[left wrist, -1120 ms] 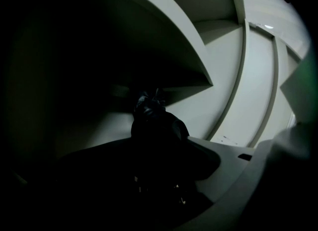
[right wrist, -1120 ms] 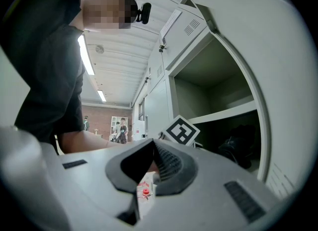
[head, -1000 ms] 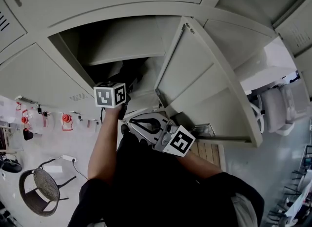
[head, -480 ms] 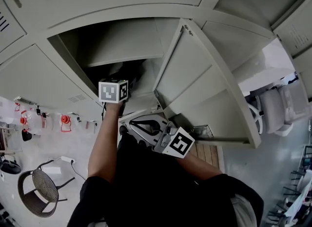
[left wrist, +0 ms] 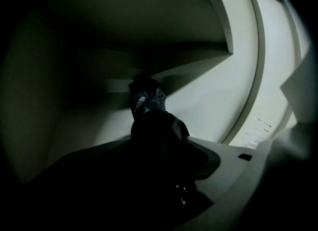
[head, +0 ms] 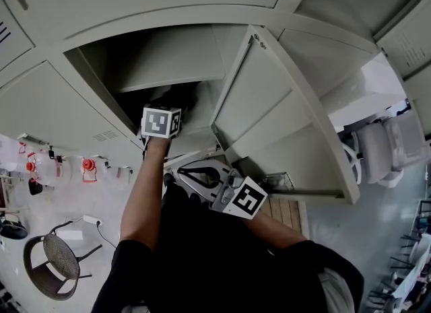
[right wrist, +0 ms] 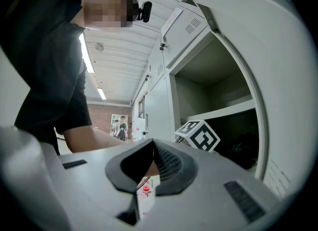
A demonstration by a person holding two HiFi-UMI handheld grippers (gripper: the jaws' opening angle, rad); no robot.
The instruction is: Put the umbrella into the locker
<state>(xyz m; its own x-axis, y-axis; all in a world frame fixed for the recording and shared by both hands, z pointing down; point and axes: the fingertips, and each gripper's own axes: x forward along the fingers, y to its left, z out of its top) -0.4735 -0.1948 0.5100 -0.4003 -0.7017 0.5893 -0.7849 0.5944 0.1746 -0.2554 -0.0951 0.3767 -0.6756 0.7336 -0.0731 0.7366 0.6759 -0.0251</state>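
Note:
The open locker point(head: 94, 69) is pale grey, with its door point(head: 269, 103) swung out to the right. My left gripper point(head: 168, 106) reaches into the dark compartment, its marker cube point(head: 160, 122) at the opening. In the left gripper view the black folded umbrella point(left wrist: 147, 101) runs forward from the left gripper point(left wrist: 159, 143), which is shut on it; its far end lies near the compartment's back. My right gripper point(head: 183, 170) hangs low in front of the person's body, outside the locker, shut and empty point(right wrist: 151, 148).
Closed locker doors surround the open one. A shelf edge point(head: 175, 79) crosses the compartment above the umbrella. A wicker chair point(head: 57, 254) and red items point(head: 89, 164) are at the left, a wooden pallet point(head: 286, 212) below the door, white furniture point(head: 377, 147) at the right.
My left gripper has pushed a little deeper into the locker with the umbrella and rolled slightly. The right gripper has stayed where it was.

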